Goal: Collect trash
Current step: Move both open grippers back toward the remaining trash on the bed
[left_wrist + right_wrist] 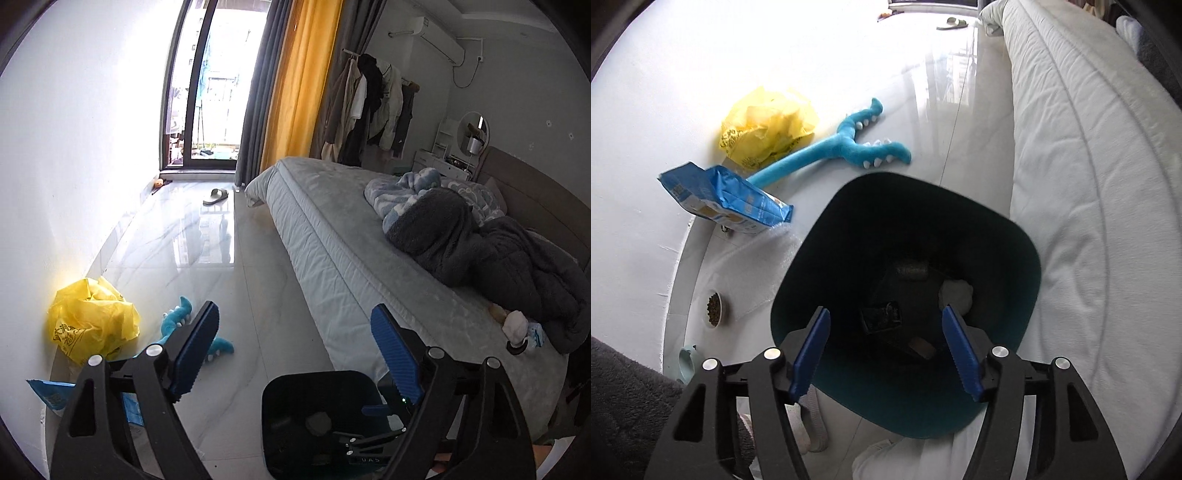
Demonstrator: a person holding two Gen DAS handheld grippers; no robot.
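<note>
Open floor (207,258) runs far toward the window; bed (351,236) walls the right, yellow bag (92,321) and bin (905,295) crowd near.

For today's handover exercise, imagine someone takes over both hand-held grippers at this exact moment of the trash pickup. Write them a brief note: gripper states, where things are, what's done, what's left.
Left hand-held gripper: open, empty, raised over the floor beside the bed.
Right hand-held gripper: open, empty, poised over the dark bin.
Done: several bits already lie in the bin, including a white wad.
Left: crumpled yellow bag and blue packet, both on the floor by the wall.
The blue plush toy lies between them; probably not trash. The pet food bowl likely stays too.
</note>
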